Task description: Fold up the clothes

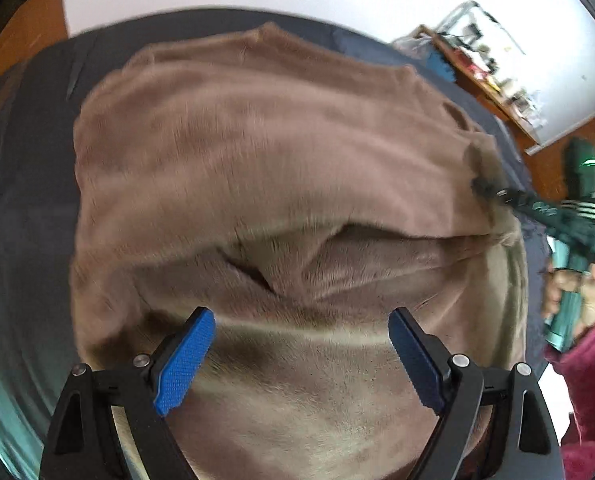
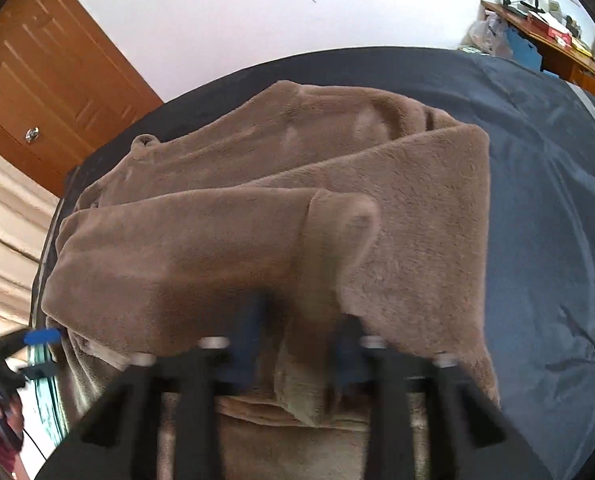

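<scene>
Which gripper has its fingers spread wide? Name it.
The left gripper: its blue fingers stand wide apart over the brown garment, gripping nothing. The right gripper is pinched shut on the garment's edge.

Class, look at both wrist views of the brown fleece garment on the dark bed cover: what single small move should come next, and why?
Probably lower the left gripper onto the brown fleece garment and close on the near edge. Its jaws stand wide open above the fabric, holding nothing, while the right gripper appears to pinch a fold already. A fold needs both corners held.
</scene>
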Demonstrator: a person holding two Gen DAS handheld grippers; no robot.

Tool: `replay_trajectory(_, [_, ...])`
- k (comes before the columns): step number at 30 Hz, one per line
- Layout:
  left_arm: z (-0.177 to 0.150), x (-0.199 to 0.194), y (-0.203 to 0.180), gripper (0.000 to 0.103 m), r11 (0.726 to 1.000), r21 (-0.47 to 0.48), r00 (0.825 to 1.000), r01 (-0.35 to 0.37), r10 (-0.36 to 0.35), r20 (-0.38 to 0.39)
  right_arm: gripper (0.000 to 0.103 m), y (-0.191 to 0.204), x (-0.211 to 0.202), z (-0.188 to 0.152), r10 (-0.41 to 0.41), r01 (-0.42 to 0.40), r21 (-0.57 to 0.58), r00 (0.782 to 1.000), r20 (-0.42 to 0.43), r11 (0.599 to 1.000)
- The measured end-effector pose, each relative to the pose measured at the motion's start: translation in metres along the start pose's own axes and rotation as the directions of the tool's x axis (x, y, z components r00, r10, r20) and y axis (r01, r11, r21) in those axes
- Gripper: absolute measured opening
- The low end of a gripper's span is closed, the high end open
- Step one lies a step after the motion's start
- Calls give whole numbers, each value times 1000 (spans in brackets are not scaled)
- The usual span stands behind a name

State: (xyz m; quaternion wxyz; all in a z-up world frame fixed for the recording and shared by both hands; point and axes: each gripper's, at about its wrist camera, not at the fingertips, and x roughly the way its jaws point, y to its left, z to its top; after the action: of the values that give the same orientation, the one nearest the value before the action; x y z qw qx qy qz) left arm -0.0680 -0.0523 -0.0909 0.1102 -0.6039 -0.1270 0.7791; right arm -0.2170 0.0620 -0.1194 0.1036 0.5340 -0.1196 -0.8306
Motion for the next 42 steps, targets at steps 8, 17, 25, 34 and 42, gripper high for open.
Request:
replay_trajectory(8, [10,5,26,90,941,-316,979,-118,164,123,13,35,-78,18,195,-190,-46,966,173,981])
replay_trajectory(17, [5,-15,36,90,898,-408,946,-163,260,194,13,77,-162,32,356,-318,-162,871,338,934])
replay_trajectory(25, [-23,-21,73,90,834,-517,947,-193,296,123,13,112,-171,36,398,-331,-236,848,350,913])
replay_trajectory(34, [-35,-28,100,90,786,-554,924,-275,375,75,16,46,-102,21,32,-26,-25,968,249,999])
replay_trajectory(42, [-31,-63,81,90,825,-472,884,-311,433,176,66,11,-53,-10,-246,257,-43,955,166,966])
